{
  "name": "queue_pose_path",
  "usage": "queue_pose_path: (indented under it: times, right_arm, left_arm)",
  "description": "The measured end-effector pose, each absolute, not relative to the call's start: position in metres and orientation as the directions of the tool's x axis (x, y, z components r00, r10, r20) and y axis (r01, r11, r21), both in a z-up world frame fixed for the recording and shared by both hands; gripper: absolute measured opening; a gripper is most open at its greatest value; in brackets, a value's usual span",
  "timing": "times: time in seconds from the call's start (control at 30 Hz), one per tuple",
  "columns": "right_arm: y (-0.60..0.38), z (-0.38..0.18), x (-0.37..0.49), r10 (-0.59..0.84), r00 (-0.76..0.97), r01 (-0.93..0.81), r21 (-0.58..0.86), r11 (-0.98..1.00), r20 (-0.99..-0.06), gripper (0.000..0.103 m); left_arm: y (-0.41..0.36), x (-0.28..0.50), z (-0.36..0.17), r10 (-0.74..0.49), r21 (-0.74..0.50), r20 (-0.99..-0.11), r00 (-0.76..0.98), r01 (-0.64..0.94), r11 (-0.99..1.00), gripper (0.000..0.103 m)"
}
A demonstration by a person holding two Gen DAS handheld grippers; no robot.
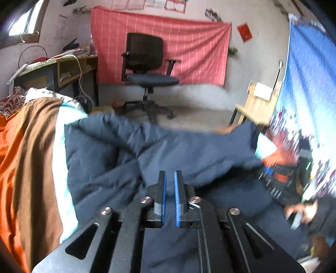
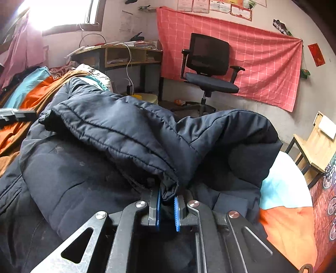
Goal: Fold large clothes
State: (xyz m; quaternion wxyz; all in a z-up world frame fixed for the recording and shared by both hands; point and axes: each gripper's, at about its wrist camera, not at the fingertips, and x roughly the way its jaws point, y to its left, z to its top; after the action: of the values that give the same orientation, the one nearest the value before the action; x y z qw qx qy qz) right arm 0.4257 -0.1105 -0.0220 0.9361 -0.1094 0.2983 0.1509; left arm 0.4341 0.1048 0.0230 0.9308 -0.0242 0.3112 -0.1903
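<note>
Here right tongs [image 2: 168,197] clamp the jacket [image 2: 126,134]; left tongs [image 1: 170,178] slightly apart, empty above it.

A black office chair [image 2: 210,69] is seen standing on the floor in front of a pink checked cloth [image 2: 247,54] hung on the back wall. A wooden desk [image 2: 126,55] with open shelves is placed left of the chair, with a white cable [image 2: 129,63] hanging over its front edge. A bright window [image 2: 61,12] is seen top left. A small wooden table [image 2: 315,147] is placed at right. An orange, brown and light-blue bedspread [image 1: 27,157] is spread on the bed. A blue patterned cloth [image 1: 308,84] is hung at right.
</note>
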Motion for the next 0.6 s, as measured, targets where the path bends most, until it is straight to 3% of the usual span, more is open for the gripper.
queue_pose_path:
  times: [0.07, 0.3, 0.43, 0.53, 0.6]
  right_arm:
    - [-0.111, -0.022, 0.426, 0.214, 0.778, -0.341, -0.110, 0.934, -0.591, 0.010]
    - [-0.111, -0.020, 0.427, 0.221, 0.778, -0.344, -0.104, 0.933, -0.588, 0.011]
    - [-0.117, -0.011, 0.419, 0.233, 0.778, -0.358, -0.106, 0.928, -0.584, 0.013]
    - [-0.130, 0.007, 0.404, 0.273, 0.789, -0.371, -0.073, 0.926, -0.551, 0.027]
    - [-0.137, 0.022, 0.394, 0.291, 0.818, -0.369, -0.064, 0.927, -0.496, 0.044]
  left_arm:
    - [0.096, 0.447, 0.030, -0.349, -0.160, -0.561, 0.751, 0.315, 0.935, 0.024]
    - [0.062, 0.496, 0.004, -0.303, -0.129, -0.632, 0.713, 0.289, 0.949, 0.024]
    - [0.061, 0.500, -0.006, -0.302, -0.119, -0.624, 0.721, 0.294, 0.948, 0.024]
    - [0.057, 0.498, -0.012, -0.291, -0.087, -0.626, 0.723, 0.306, 0.948, 0.024]
    - [0.053, 0.499, -0.015, -0.279, -0.054, -0.627, 0.727, 0.317, 0.947, 0.024]
